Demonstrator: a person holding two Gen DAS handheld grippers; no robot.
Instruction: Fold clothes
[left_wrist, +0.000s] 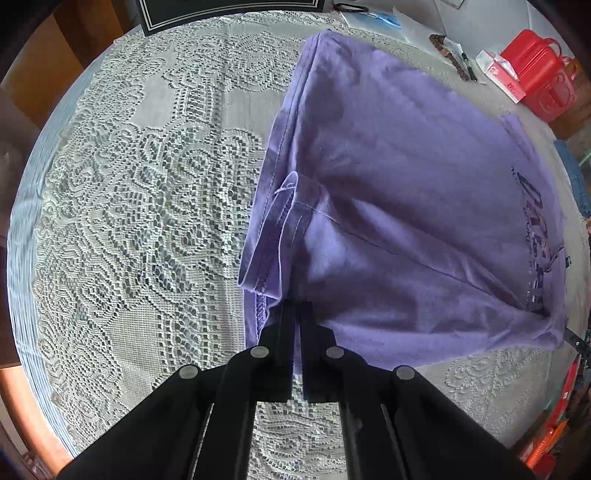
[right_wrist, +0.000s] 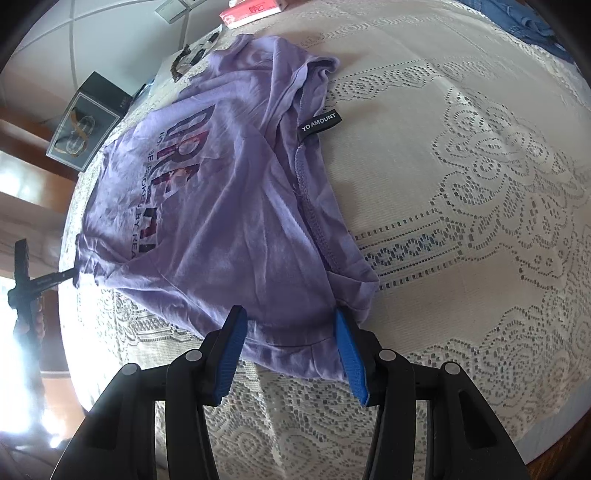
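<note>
Here, both grippers meet a purple T-shirt (right_wrist: 229, 221) on the lace tablecloth (right_wrist: 461, 184).
The left gripper (left_wrist: 297, 314) pinches its near hem; the right gripper (right_wrist: 291, 339) straddles an edge, unclamped. Farther off, soft, light cloth sags, so doubled seams seem the best hold.

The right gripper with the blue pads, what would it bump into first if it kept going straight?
Most likely the purple shirt: the right gripper is open, with the shirt's near edge between its pads, lying on the lace cloth.

left gripper (left_wrist: 297, 314) clamped, right gripper (right_wrist: 288, 332) agape
</note>
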